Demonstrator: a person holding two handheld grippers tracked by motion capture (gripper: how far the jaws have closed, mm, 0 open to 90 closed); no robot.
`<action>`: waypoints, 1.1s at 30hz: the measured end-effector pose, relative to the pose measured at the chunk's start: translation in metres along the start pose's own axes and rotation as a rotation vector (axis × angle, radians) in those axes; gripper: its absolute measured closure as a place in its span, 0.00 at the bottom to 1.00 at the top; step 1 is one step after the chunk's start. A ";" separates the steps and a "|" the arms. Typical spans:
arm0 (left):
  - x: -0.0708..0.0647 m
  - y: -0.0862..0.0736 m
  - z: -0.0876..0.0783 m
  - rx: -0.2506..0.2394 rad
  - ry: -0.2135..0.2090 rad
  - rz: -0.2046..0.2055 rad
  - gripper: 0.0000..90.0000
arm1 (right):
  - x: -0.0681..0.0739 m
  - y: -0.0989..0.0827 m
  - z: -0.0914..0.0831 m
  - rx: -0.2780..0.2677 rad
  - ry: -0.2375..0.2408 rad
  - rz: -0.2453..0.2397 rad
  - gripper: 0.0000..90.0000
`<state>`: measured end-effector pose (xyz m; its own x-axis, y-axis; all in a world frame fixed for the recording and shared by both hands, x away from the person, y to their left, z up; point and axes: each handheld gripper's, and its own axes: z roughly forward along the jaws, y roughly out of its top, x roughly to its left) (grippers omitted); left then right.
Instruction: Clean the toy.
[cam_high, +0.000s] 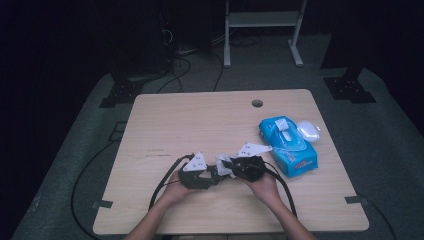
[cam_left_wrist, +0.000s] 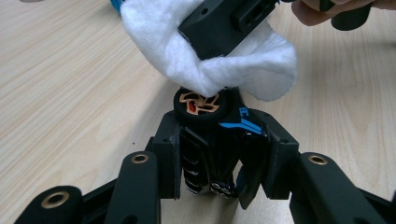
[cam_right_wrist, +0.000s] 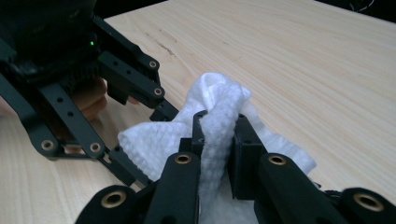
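A small black toy car (cam_left_wrist: 219, 140) with an orange-spoked wheel (cam_left_wrist: 200, 103) and blue markings is clamped between the jaws of my left gripper (cam_left_wrist: 222, 154), just above the table. My right gripper (cam_right_wrist: 219, 128) is shut on a bunched white wipe (cam_right_wrist: 217, 105), and the wipe (cam_left_wrist: 229, 70) presses against the car's wheel from above. In the high view the two grippers meet nose to nose near the table's front middle, the left gripper (cam_high: 210, 176) beside the right gripper (cam_high: 232, 169), with the wipe (cam_high: 223, 164) between them. The left gripper (cam_right_wrist: 135, 88) is close at the left in the right gripper view.
A blue pack of wet wipes (cam_high: 288, 146) lies right of the hands, with a white rounded object (cam_high: 308, 131) beside it. The wooden table (cam_high: 200, 120) has a cable hole (cam_high: 257, 103) near its far edge. Cables trail off the front edge.
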<state>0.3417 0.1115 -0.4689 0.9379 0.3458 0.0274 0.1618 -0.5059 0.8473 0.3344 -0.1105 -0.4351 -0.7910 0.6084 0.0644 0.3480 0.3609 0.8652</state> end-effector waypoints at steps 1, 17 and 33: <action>0.000 0.000 0.000 0.001 -0.002 -0.003 0.64 | 0.002 0.000 0.001 0.000 0.003 -0.004 0.91; -0.001 0.000 0.001 0.012 -0.003 -0.003 0.64 | 0.002 -0.002 -0.001 -0.004 -0.015 -0.032 0.91; -0.001 0.000 0.001 0.015 -0.006 0.002 0.64 | -0.002 -0.004 -0.009 0.010 -0.039 -0.048 0.90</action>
<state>0.3408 0.1109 -0.4695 0.9402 0.3396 0.0258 0.1641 -0.5181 0.8394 0.3299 -0.1191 -0.4344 -0.7866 0.6174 0.0038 0.3157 0.3968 0.8619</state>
